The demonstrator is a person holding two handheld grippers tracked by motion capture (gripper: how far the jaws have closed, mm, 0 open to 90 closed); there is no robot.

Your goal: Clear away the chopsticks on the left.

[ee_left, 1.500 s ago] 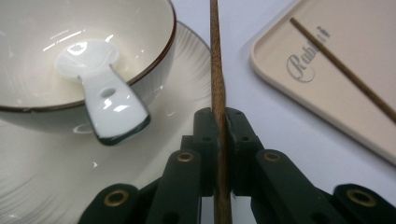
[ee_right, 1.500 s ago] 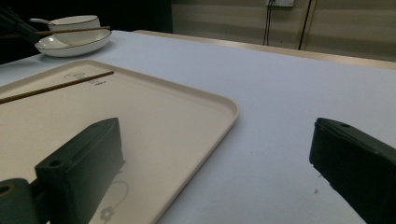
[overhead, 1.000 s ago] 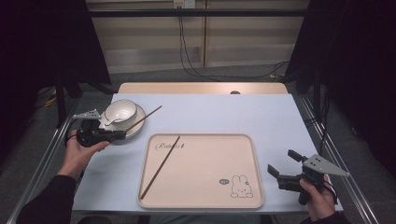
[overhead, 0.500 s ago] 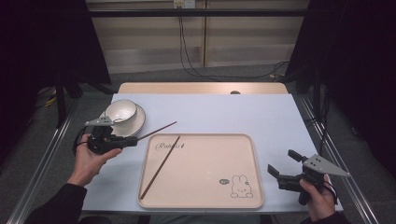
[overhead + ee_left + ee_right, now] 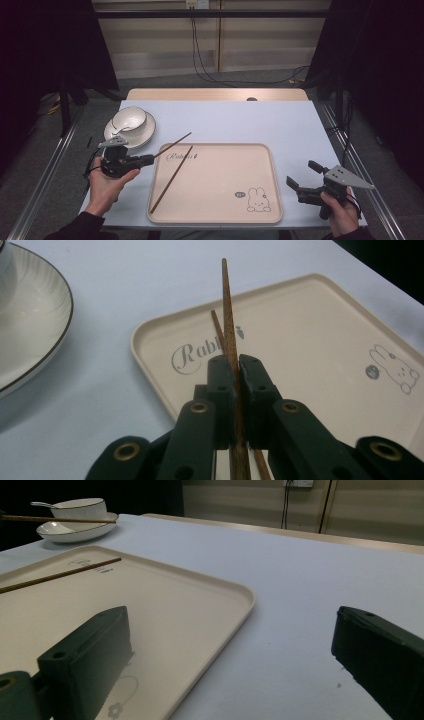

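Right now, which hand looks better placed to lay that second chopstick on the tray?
Probably the left. The left gripper is shut on the raised chopstick, whose tip is over the tray's corner. The right gripper is open beside the tray's far side.

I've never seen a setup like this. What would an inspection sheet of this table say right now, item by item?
Surface: pale blue table, a wooden edge at its far side.
Job's things: beige tray with a rabbit print; one chopstick lying in it; a second chopstick held above the tray's near-left corner; bowl with a spoon in it, on a plate left of the tray.
Clutter: nothing seen.
Grippers: left gripper shut on the second chopstick; right gripper open, held off the tray's right edge.
Cables: black cables hang down the far wall; one trails across the floor.
Surroundings: dark curtains on both sides, metal rails by the table.
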